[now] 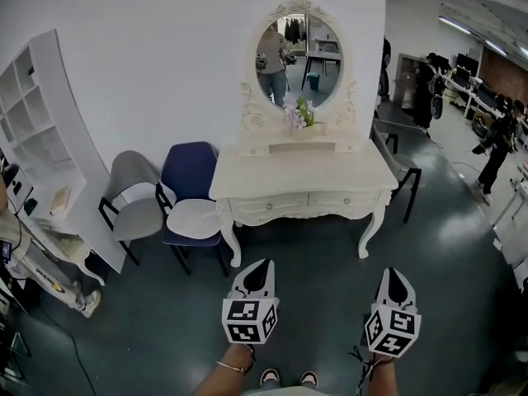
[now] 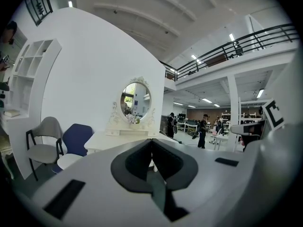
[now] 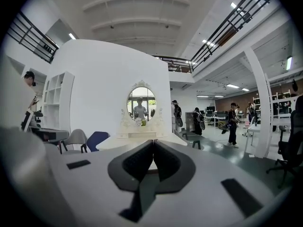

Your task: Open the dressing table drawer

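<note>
Nearest, at the bottom of the head view, the left gripper (image 1: pixel 262 269) and the right gripper (image 1: pixel 394 275) are held side by side above the dark floor (image 1: pixel 318 275). Both point toward the far side. In each gripper view the two dark jaws meet tip to tip, so both grippers are closed, and nothing is between the jaws of either one.

Farther on stands the white dressing table (image 1: pixel 305 176), against the far wall and well apart from both grippers. Under its top there are two drawer fronts side by side, the left drawer (image 1: pixel 268 208) and the right drawer (image 1: pixel 346 201). As far as I can see, each has a small knob in the middle. Both look fully shut. To the left of the table stand a blue chair (image 1: pixel 190 176) and a grey chair (image 1: pixel 136 196). At the far edge of the table top are the oval mirror (image 1: pixel 299 52) and a small bunch of flowers (image 1: pixel 299 114).

I judge the step in hand to be the approach, since no drawer is touched yet. The task does not say which drawer is meant. The next move calls for coming close to the table and opening the jaws of one gripper. The jaws must then go around a knob, close on it, and pull straight toward the near side. The knob is small, so the aim must be exact, or the jaws may slip off.
</note>
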Demonstrator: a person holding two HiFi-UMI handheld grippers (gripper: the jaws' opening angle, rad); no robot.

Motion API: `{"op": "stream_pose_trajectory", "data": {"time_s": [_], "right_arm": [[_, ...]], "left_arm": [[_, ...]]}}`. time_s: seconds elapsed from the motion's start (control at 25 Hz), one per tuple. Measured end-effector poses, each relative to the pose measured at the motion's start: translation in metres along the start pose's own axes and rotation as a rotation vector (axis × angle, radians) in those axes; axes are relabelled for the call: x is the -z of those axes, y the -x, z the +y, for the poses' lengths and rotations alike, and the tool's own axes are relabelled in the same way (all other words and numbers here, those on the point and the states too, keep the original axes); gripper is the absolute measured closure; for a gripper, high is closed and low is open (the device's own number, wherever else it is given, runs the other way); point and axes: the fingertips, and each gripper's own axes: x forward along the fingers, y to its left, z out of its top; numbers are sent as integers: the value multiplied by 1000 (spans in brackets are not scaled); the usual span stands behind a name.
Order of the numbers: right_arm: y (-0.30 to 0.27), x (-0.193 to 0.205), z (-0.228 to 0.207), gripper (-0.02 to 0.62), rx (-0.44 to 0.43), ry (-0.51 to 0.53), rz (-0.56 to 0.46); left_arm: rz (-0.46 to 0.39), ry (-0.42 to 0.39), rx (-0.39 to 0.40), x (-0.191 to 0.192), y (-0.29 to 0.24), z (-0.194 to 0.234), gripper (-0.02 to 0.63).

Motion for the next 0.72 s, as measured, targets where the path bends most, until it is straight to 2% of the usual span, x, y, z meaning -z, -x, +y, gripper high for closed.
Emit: {"op": "stream_pose_trajectory", "data": {"time_s": [0.72], "right_arm": [[-6, 2, 9, 450, 24, -10, 8]], "left_arm": [[2, 6, 10, 1, -11, 18, 588]]}}
